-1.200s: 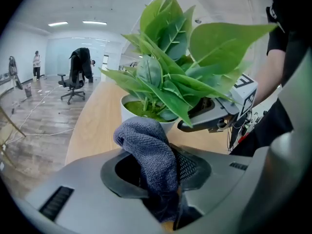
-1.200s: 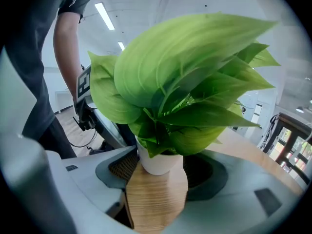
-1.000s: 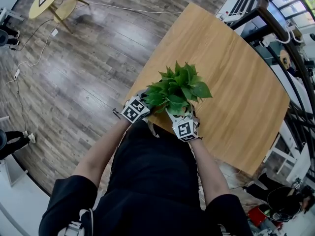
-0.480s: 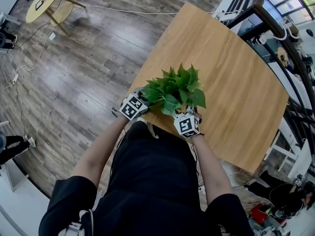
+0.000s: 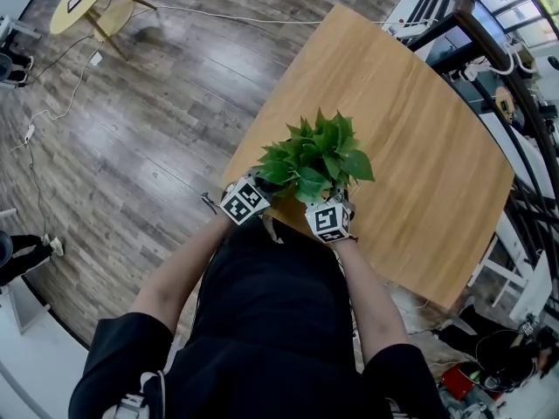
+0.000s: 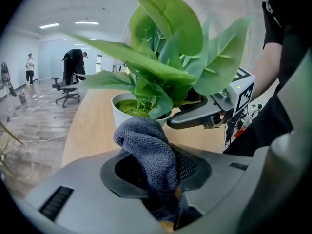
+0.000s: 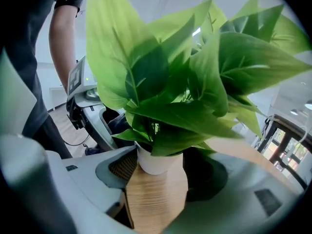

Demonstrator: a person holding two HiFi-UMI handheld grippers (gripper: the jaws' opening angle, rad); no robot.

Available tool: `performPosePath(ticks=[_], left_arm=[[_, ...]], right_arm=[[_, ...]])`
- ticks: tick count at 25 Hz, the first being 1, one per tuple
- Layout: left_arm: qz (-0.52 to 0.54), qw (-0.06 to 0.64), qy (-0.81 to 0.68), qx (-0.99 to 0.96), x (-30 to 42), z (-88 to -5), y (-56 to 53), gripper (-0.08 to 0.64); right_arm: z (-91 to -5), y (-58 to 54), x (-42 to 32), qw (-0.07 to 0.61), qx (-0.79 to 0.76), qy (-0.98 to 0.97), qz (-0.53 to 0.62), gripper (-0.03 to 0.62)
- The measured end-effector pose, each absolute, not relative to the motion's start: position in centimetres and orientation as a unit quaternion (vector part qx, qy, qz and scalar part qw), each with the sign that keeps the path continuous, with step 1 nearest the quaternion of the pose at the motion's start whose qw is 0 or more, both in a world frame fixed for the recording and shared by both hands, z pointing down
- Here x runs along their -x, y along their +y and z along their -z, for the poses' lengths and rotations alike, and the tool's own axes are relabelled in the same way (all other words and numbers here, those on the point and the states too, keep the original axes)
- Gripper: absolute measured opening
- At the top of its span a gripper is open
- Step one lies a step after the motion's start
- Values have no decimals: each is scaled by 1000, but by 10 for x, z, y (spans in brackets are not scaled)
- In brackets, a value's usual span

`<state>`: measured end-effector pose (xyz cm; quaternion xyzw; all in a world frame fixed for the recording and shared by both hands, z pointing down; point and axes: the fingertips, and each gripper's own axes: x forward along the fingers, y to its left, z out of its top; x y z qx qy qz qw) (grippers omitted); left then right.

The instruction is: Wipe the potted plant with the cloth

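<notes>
Potted plant (image 5: 316, 157) sits centre frame in the head view, on the wooden table (image 5: 419, 138) at the table edge nearest the person. It stands upright, with leaves fanning out sideways over a white pot (image 7: 155, 163).

Right gripper (image 7: 158, 169): jaws at pot width, one on each side of the white pot. The pads look to be touching both walls, so I read it as clamped on and steadying the pot.

Left gripper (image 6: 155, 172): jaws closed on a grey cloth (image 6: 146, 147), bunched into a wad that sticks up past the tips.

Key relation, from the left gripper view:
- The pot is straight ahead of the cloth wad and slightly left of it in frame, just beyond it.
- The lowest leaves (image 6: 157, 104) hang right above the top of the wad. They are very close, but I can't tell whether they touch.
- The big leaves sit higher, in the upper half of the frame.

In the head view the left gripper is at the plant's lower left and the right gripper at its lower right, with both tips tucked under the foliage.

Judgement: the cloth hand is the wiping one and is already within reach. The coming stroke needs to go forward and up from the cloth along the leaf blades, moving outward from the stems while the other claw keeps the pot from tipping. The leaves are thin and bendy, so they would likely flex away under pressure.
</notes>
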<state>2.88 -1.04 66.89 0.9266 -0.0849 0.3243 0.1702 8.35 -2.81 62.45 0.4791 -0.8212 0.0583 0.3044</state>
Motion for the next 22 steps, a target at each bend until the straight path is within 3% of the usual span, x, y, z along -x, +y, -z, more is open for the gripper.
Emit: performPosePath(ticks=[7, 13, 22], left_arm=[[-315, 194, -131, -920, -20, -669, -33, 144], [-344, 159, -114, -918, -19, -669, -47, 144], [-318, 195, -148, -916, -19, -672, -61, 144]], right_arm=[[-628, -9, -67, 351, -427, -834, -7, 275], [-629, 13, -52, 358, -385, -851, 2, 275], [-625, -22, -100, 343, -441, -829, -27, 275]])
